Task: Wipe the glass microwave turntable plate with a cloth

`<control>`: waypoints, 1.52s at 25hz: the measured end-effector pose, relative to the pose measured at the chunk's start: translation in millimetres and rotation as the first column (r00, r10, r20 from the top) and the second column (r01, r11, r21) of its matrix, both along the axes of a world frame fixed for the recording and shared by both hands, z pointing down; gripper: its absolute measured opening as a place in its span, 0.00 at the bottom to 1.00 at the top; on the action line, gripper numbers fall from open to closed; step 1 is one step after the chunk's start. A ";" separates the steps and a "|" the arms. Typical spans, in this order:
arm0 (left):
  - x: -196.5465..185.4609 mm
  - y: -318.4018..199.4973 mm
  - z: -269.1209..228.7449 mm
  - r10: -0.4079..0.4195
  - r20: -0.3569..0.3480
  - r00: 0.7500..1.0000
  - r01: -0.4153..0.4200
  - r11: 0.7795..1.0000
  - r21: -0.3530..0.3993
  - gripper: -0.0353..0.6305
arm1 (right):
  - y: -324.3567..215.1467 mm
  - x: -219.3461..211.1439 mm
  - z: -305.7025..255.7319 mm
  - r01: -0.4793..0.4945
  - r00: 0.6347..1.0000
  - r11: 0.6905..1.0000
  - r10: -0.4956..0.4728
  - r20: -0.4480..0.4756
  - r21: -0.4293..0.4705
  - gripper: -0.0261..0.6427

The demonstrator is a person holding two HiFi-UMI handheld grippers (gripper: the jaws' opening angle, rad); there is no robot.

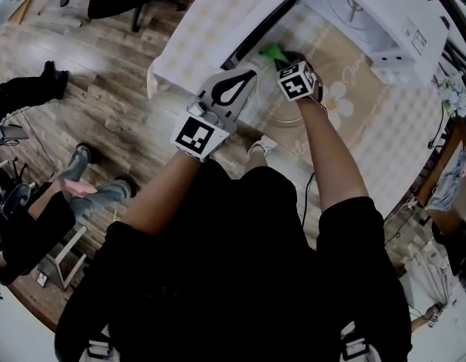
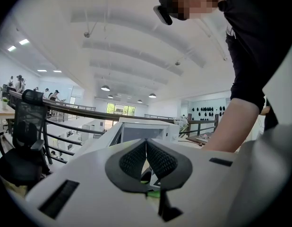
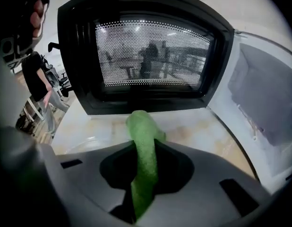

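Observation:
My right gripper is shut on a rolled green cloth, held low over the table in front of the open microwave. In the right gripper view the cloth sticks out past the jaws of that gripper toward the microwave's black door. The clear glass turntable plate lies on the table just under my right hand; its faint rim shows at lower left. My left gripper hovers beside the right one near the table's edge, and its pads meet with nothing between them.
The table wears a pale checked cover with a flower print. The microwave door swings out to the left, and the white cavity stands open. A seated person is on the wood floor at left. Flowers stand at right.

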State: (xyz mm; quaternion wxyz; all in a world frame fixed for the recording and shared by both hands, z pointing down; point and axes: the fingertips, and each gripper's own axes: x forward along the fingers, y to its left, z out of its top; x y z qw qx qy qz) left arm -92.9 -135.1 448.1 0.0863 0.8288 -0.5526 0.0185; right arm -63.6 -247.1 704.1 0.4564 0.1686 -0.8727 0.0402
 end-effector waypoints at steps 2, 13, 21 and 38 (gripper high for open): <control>-0.4 -2.6 -0.2 0.002 0.001 1.000 -0.002 1.000 0.004 0.08 | 4.6 -1.1 0.7 -0.010 1.000 1.000 0.010 0.005 -0.014 0.13; 2.1 -0.7 1.5 0.052 0.009 0.999 -0.052 0.999 -0.002 0.08 | 64.5 -12.0 3.6 0.101 0.995 0.982 -0.098 0.030 -0.161 0.12; 4.8 13.8 10.6 0.091 0.022 0.996 -0.090 0.996 -0.020 0.08 | 132.2 -17.7 3.5 0.216 0.976 0.949 -0.218 0.018 -0.229 0.12; 18.1 34.7 4.5 0.173 0.053 0.984 -0.174 0.984 0.033 0.08 | 206.8 2.3 -10.3 0.258 0.964 0.902 -0.265 0.029 -0.345 0.13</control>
